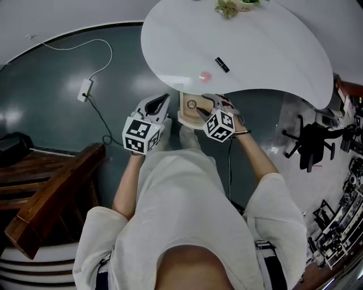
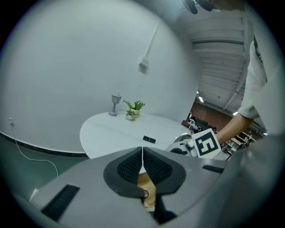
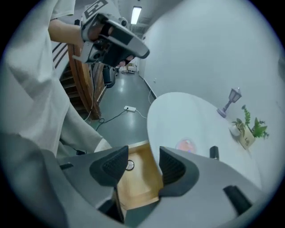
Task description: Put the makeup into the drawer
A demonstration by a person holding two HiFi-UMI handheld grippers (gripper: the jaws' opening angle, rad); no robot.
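A pink round compact [image 1: 206, 76] [image 3: 185, 144] and a black lipstick tube [image 1: 222, 64] [image 3: 214, 152] [image 2: 149, 140] lie near the front edge of the white round table [image 1: 266, 51]. Under that edge a wooden drawer [image 1: 185, 113] [image 3: 138, 180] stands pulled out, with a small round ring-like item [image 3: 129, 165] [image 1: 191, 104] inside. My right gripper [image 1: 205, 105] [image 3: 139, 164] hangs over the drawer, jaws open and empty. My left gripper [image 1: 163, 99] [image 2: 142, 161] is just left of the drawer, pads together with nothing between them.
A small potted plant [image 1: 229, 7] [image 2: 133, 109] and a little lamp figure [image 2: 116, 103] [image 3: 231, 99] stand at the table's far side. A power strip with its cable [image 1: 85, 89] lies on the floor, wooden stairs [image 1: 51, 192] are at the left, and an office chair [image 1: 312, 141] at the right.
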